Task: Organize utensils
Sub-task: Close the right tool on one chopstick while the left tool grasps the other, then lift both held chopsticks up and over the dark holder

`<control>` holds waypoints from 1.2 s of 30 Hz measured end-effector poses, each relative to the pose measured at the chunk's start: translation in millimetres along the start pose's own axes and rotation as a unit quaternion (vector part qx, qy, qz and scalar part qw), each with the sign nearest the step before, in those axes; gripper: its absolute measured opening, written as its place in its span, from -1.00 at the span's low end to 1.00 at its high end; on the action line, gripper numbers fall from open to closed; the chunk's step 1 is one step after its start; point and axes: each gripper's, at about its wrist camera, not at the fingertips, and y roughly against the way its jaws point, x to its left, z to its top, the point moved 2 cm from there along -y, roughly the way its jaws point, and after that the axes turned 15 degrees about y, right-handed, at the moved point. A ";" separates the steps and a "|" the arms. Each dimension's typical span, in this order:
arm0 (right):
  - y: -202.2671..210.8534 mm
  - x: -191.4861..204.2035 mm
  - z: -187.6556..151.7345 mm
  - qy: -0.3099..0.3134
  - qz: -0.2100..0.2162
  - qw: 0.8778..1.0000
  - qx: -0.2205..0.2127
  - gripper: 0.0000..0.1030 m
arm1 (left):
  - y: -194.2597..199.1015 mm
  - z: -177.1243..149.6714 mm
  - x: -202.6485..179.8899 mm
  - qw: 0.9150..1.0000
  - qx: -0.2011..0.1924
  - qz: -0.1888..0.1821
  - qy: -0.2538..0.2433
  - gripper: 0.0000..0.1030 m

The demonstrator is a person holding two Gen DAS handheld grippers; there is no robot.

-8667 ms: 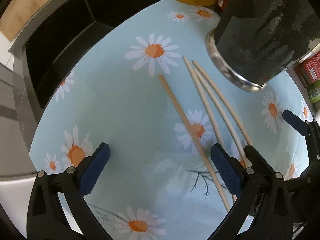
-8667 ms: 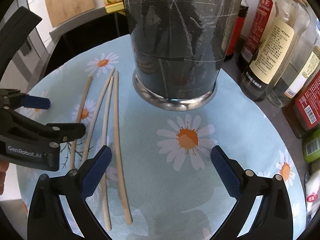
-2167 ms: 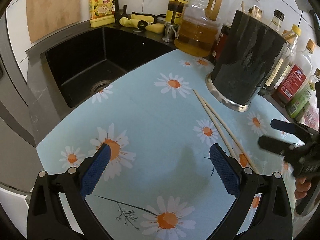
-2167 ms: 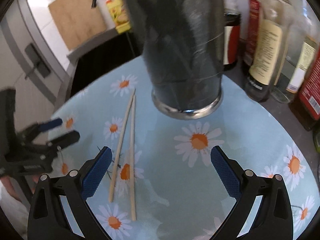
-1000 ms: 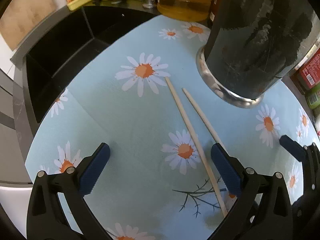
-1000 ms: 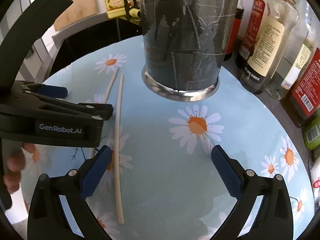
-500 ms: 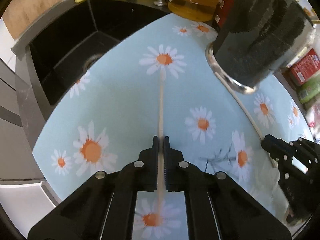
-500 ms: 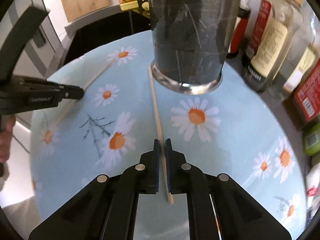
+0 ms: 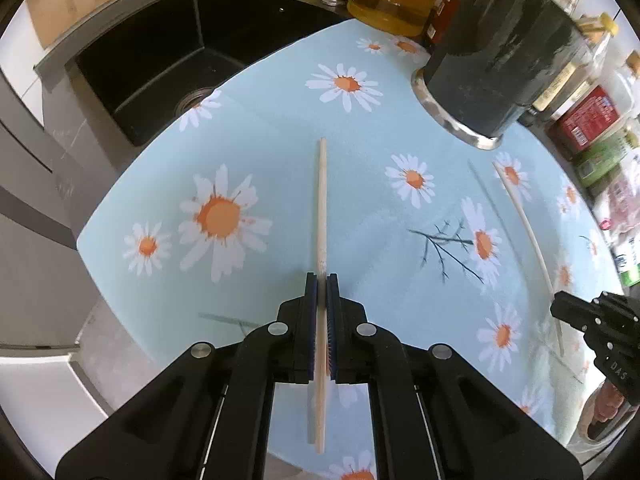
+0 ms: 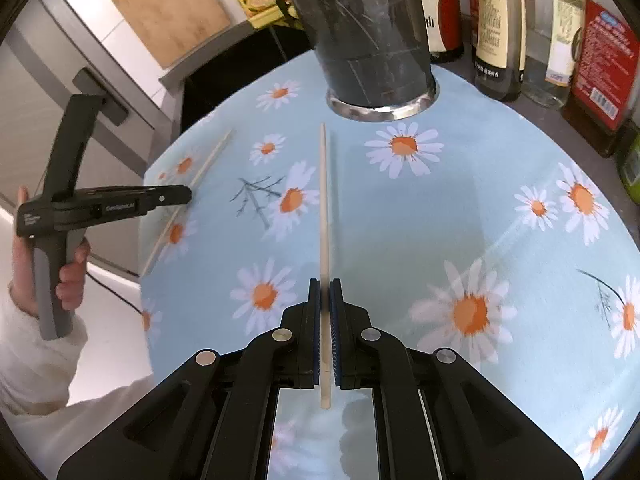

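Each gripper holds one pale wooden chopstick lifted off the daisy-print mat. My left gripper is shut on a chopstick that points straight ahead. My right gripper is shut on the other chopstick, whose tip points at the foot of the dark utensil holder. That holder stands at the upper right in the left wrist view. The right gripper and its chopstick show at the right edge there. The left gripper appears at the left in the right wrist view.
A black sink lies beyond the mat's far left edge. Several sauce and oil bottles crowd the counter right of the holder. A wooden cutting board leans on the back wall. A hand in a white sleeve holds the left gripper.
Both grippers stood open over the two chopsticks on the mat a second ago. Each has since shut on one chopstick and lifted it, drawing back from the holder.
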 end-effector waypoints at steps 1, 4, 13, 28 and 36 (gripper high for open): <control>4.6 3.9 -1.9 0.002 -0.002 1.000 -0.003 -0.91 | 3.3 -2.4 2.2 1.000 -0.001 -0.004 0.002 -0.91; 15.0 10.3 -6.5 0.004 -0.003 1.000 -0.011 -0.91 | 15.5 -9.5 7.2 1.000 -0.010 -0.017 0.006 -0.91; 67.5 35.4 -9.5 0.004 -0.019 0.997 -0.080 -0.91 | 54.7 -14.1 26.4 0.998 -0.052 -0.041 0.012 -0.91; 136.5 27.1 3.0 -0.048 -0.093 0.974 -0.204 -0.91 | 129.4 45.2 29.3 0.980 -0.178 -0.080 -0.039 -0.91; 143.8 14.4 27.9 -0.079 -0.109 0.957 -0.258 -0.91 | 150.1 84.8 1.1 0.962 -0.232 -0.084 -0.114 -0.91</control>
